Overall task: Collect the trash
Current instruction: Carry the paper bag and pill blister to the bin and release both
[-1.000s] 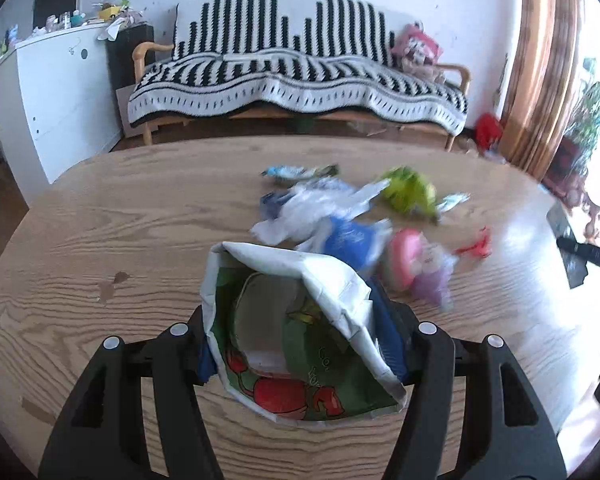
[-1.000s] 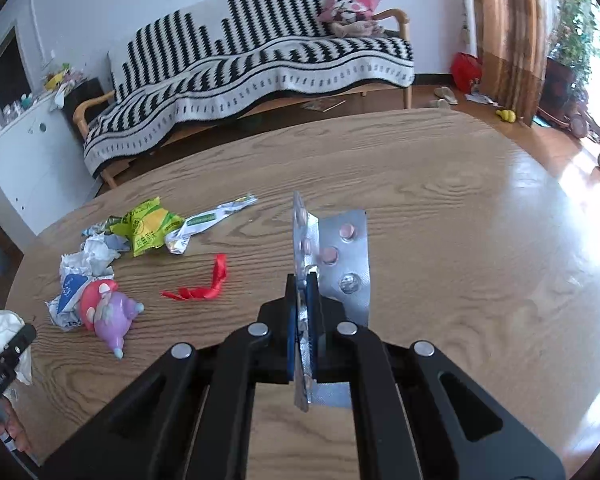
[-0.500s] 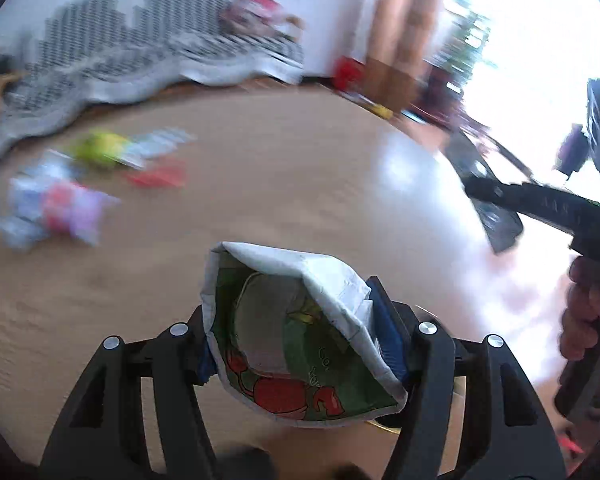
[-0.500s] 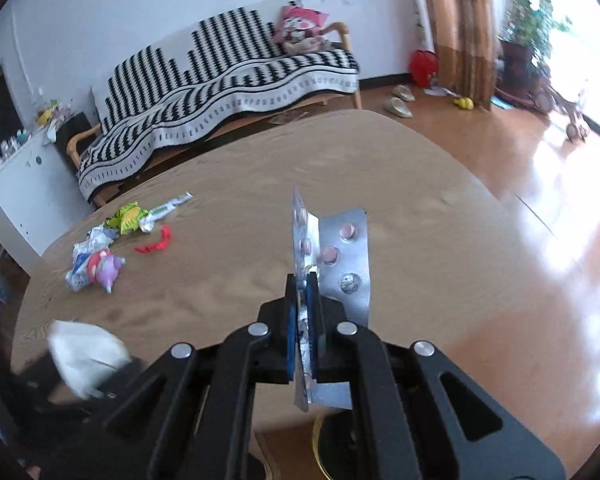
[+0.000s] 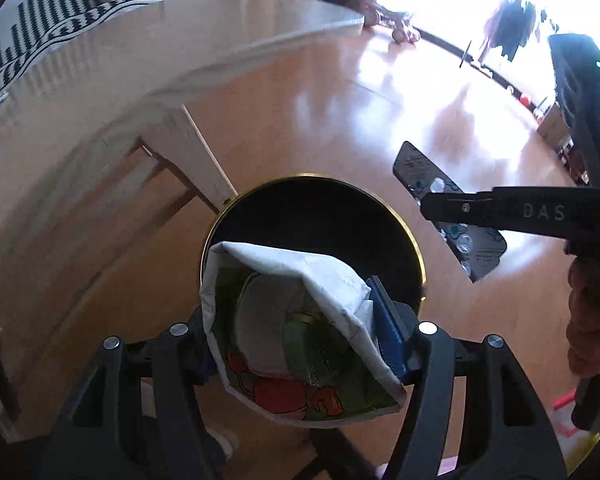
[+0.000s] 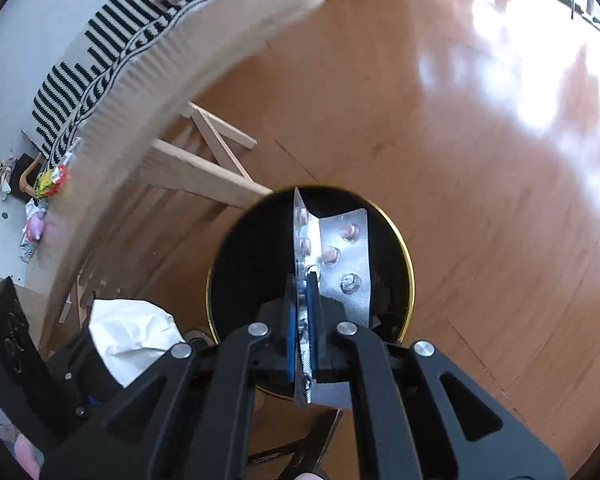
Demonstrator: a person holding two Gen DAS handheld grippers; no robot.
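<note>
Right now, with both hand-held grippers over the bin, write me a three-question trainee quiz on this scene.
1. What does the left hand-held gripper hold?
2. True or false: the right hand-held gripper is open and empty.
3. The bin stands: A) on the table; B) on the floor beside the table; C) on the sofa.

Key
1. A crumpled wrapper, white outside, printed green and red inside.
2. False: it is shut on a foil blister pack with pink pills.
3. B
</note>
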